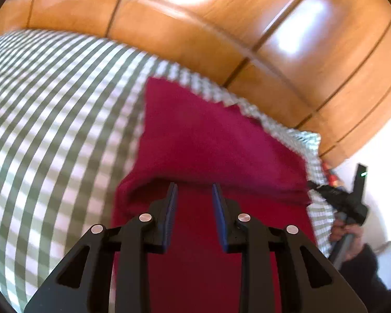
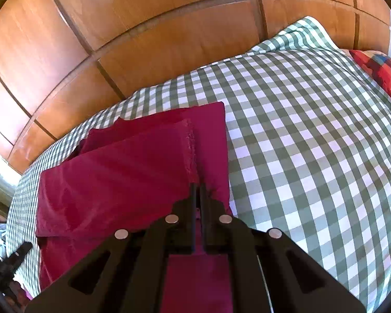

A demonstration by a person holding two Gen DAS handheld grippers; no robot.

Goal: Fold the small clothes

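A crimson garment (image 2: 133,161) lies partly folded on a green-and-white checked bedspread (image 2: 312,143). In the right wrist view my right gripper (image 2: 198,185) is shut on the hemmed edge of a folded-over layer of the garment. In the left wrist view the garment (image 1: 208,135) lies under and ahead of my left gripper (image 1: 194,185), whose jaws stand open and empty just above a fold in the cloth. The right gripper also shows in the left wrist view (image 1: 341,198) at the far right edge of the garment.
Wooden wardrobe panels (image 2: 117,39) stand behind the bed. A multicoloured cushion (image 2: 380,70) lies at the bed's far right. The bedspread (image 1: 52,130) stretches left of the garment in the left wrist view.
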